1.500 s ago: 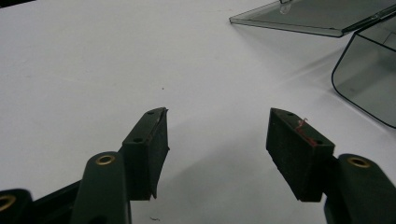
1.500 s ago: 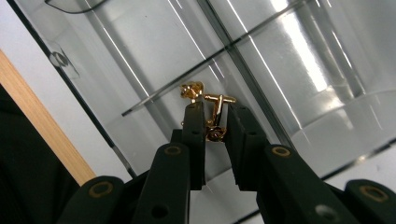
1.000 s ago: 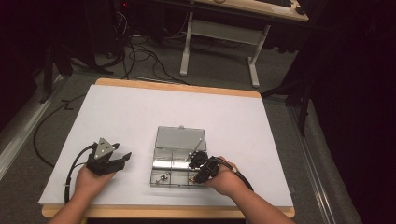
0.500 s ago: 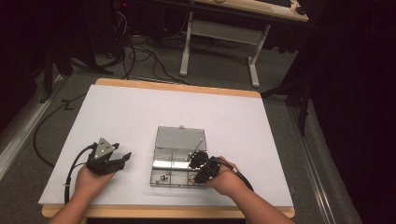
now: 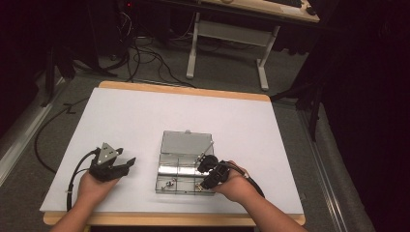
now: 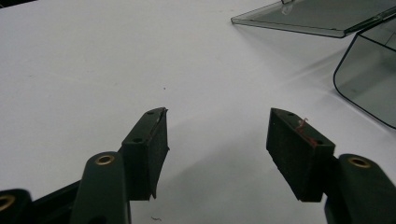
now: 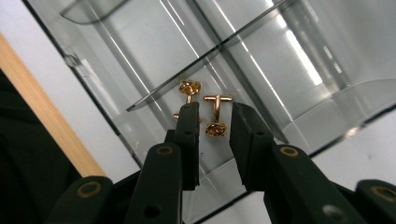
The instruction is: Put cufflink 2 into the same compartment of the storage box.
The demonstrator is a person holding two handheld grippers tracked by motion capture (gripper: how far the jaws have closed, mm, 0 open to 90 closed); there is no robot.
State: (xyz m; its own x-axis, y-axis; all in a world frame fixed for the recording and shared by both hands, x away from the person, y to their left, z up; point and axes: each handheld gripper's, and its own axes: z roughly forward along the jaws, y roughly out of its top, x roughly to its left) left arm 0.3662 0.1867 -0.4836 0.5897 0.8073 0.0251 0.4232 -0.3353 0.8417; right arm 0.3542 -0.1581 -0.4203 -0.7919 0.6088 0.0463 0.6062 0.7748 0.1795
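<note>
The right gripper [image 7: 214,123] sits low in the clear box [image 5: 167,186], jaws narrowly parted around a gold cufflink [image 7: 216,116], not visibly clamping it; a second cufflink [image 7: 188,90] is half hidden behind one jaw. The left gripper [image 6: 217,140] rests released on the bench [image 5: 135,116]. Nothing has shifted since earlier.

The tabletop [image 5: 145,121] is plain white with a light wood edge; the compartment box [image 5: 186,162] is clear, grey-tinted plastic; two cufflinks [image 7: 215,116] are gold; each hand-held gripper, left [image 6: 217,140] and right [image 7: 214,135], is black with brass-coloured rivets.
</note>
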